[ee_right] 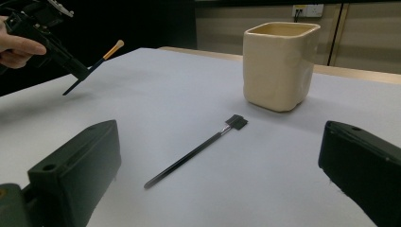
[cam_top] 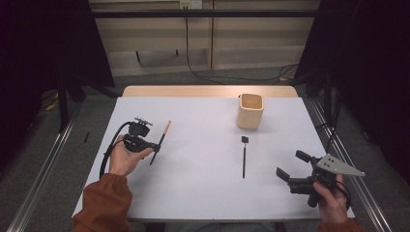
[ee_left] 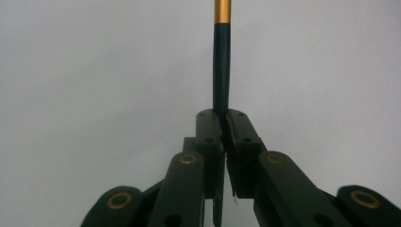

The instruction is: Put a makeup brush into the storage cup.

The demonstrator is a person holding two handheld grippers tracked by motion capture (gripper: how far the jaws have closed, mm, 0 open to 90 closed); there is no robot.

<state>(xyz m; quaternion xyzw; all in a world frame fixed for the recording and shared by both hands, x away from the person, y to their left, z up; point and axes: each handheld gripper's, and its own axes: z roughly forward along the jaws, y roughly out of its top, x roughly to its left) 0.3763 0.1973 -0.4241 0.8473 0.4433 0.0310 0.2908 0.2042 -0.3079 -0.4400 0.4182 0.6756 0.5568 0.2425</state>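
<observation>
Gripping a slim makeup brush [cam_top: 160, 141] with a dark handle and gold ferrule, the left gripper [cam_top: 153, 146] held it clear of the table, well left of the cream ceramic cup [cam_top: 250, 111]. Next, probably (a guess), came carrying it there. The right gripper [cam_top: 289, 170] gaped empty near the flat-tipped black brush [cam_top: 244, 155] before the cup.

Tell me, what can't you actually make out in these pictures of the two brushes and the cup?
- Inside of the cream cup: both the high view and the right gripper view leave its bottom hidden behind its own walls.
- Brush clamped in the left gripper: the left gripper view cuts off its tip at the top edge.
- Black brush lying on the table: its head is too small to tell bristles.
- Right gripper: jaw tips cut off by the edges.
</observation>
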